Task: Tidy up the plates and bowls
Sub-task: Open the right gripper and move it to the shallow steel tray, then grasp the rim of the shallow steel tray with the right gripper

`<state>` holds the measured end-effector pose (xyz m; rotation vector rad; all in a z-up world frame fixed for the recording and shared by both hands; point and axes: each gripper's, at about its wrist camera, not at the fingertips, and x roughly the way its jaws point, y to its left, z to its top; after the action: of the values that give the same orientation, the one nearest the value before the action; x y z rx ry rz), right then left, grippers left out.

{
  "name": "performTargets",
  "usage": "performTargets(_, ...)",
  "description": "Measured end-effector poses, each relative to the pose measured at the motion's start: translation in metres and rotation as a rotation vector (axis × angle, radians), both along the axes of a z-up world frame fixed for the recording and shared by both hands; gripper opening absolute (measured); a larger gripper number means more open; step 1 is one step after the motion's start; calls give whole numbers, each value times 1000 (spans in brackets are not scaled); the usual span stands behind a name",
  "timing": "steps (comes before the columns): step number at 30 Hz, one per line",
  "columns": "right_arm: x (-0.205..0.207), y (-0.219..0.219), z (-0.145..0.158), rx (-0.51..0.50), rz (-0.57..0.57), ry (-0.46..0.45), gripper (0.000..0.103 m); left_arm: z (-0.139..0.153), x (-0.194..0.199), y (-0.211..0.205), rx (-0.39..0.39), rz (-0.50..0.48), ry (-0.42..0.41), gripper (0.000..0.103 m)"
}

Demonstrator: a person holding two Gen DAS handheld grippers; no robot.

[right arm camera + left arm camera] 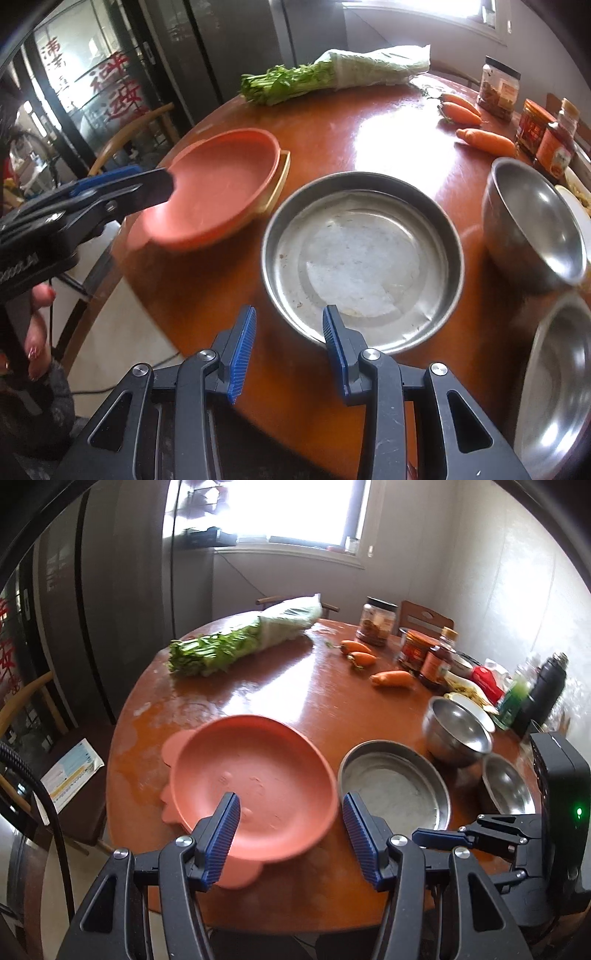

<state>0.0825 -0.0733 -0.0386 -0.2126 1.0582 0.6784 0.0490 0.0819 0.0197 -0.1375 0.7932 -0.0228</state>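
Between the jaws of the left gripper (291, 834) sits the near rim of the pink plate (255, 779); the jaws stand apart, and whether the blue pads (221, 838) press on it I cannot tell. From the right wrist view this plate tilts above a yellowish one (281, 181) lying on the round wooden table (369, 129). The right gripper (290, 350) is open and empty, its jaws just short of the near rim of the shallow steel plate (364, 258). Right of those jaws stand two steel bowls, one farther (535, 225) and one nearer (557, 387). Beyond both lie carrots (484, 140), wrapped greens (332, 74) and jars (498, 88).
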Motion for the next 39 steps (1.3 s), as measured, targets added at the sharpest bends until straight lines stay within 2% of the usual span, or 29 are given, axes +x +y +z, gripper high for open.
performTargets(7, -25, -22, 5, 15, -1, -17, 38, -10, -20, -25, 7, -11, 33, 58)
performTargets(11, -30, -42, 23, 81, -62, -77, 39, -22, -28, -37, 4, -15, 67, 58)
performTargets(13, -31, -49, 28, 74, -107, -123, 40, -27, -29, -41, 6, -14, 82, 58)
performTargets(15, -27, -56, 29, 61, -159, -145, 41, -31, -28, -47, -2, -13, 93, 58)
performTargets(19, -10, -63, 22, 54, -227, -124, 41, -36, -27, -56, -10, -10, 100, 58)
performTargets(25, 16, -58, 13, 12, -254, -113, 41, -43, -17, -64, -19, 3, 125, 58)
performTargets(29, 32, -50, 7, -34, -250, -117, 36, -50, -13, -72, -16, 1, 147, 58)
performTargets(33, 43, -47, -2, -64, -237, -109, 23, -58, -7, -81, -12, -11, 165, 58)
performTargets(39, 36, -46, -6, -60, -201, -117, 20, -61, -4, -86, -26, 22, 161, 58)
